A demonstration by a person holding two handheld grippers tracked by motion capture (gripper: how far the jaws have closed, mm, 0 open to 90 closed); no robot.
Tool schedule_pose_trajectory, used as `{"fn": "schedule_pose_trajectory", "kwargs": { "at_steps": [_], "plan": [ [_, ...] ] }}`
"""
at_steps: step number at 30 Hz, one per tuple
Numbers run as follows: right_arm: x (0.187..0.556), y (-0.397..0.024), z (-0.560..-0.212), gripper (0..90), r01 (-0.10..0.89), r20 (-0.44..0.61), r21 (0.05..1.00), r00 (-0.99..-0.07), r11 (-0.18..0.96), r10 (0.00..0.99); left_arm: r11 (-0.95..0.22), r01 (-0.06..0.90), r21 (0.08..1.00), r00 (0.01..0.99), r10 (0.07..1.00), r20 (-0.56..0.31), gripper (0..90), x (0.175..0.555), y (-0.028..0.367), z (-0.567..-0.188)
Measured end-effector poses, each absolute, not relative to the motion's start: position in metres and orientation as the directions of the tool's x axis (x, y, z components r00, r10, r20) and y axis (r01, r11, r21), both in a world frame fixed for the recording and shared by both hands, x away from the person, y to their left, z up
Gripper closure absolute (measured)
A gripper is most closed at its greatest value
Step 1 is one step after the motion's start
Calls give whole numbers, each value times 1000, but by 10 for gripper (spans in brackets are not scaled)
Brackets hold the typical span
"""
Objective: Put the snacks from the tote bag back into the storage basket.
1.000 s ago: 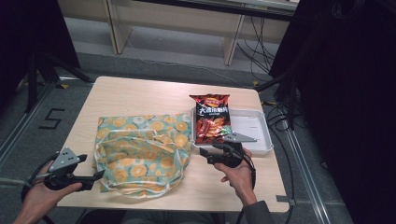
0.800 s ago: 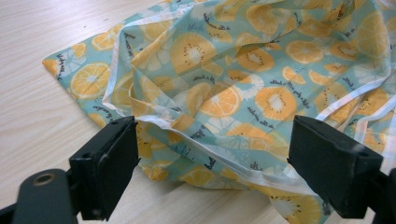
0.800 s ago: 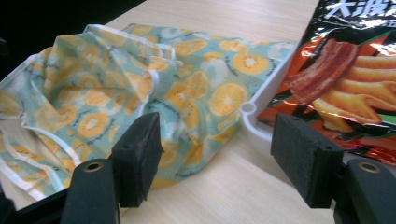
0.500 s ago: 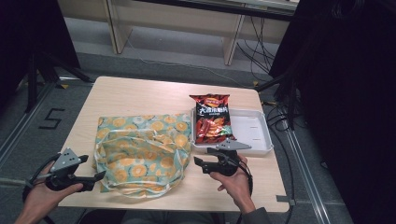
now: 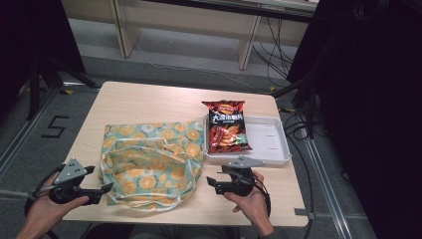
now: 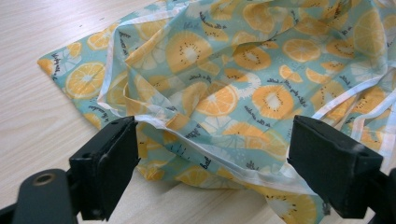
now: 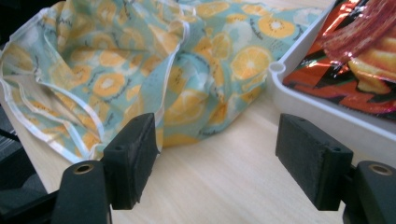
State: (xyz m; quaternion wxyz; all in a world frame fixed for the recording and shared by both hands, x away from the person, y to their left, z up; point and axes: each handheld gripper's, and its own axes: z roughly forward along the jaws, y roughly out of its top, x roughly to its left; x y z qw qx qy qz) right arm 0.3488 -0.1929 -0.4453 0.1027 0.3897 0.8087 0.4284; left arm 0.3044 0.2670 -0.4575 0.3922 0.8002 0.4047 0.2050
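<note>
A teal cloth bag printed with orange slices (image 5: 149,159) lies crumpled on the wooden table (image 5: 149,102). A red chip packet (image 5: 226,124) rests partly in a white tray (image 5: 271,142) to the bag's right. My left gripper (image 5: 101,180) is at the bag's near left corner, open, with the bag's white-trimmed edge (image 6: 205,140) just beyond its jaws (image 6: 212,156). My right gripper (image 5: 213,182) is right of the bag, pointing left at it. Its jaws (image 7: 217,158) have just been opening, with only bare tabletop between them.
The tray's corner (image 7: 299,88) sits close to the right gripper's right jaw. The table's front edge (image 5: 199,221) is right under both hands. Cables and dark stands crowd the floor to the right (image 5: 308,114) and left (image 5: 40,74).
The right gripper has shifted toward the table's front edge and slightly left, nearer the bag, and its jaws stand a little wider. The left gripper has kept still.
</note>
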Motion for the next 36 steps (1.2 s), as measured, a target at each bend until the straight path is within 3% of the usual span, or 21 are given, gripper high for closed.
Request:
{"fn": "schedule_pose_trajectory", "kwargs": {
  "at_steps": [20,36],
  "plan": [
    [319,-193,-458,269,554,100,736,-657,389,747,-374,483,791,600,800,11,154,304,264,-459],
    [312,-195,-457,262,576,128,731,-643,366,756,-381,482,789,599,801,21,154,304,264,-459]
  ]
}}
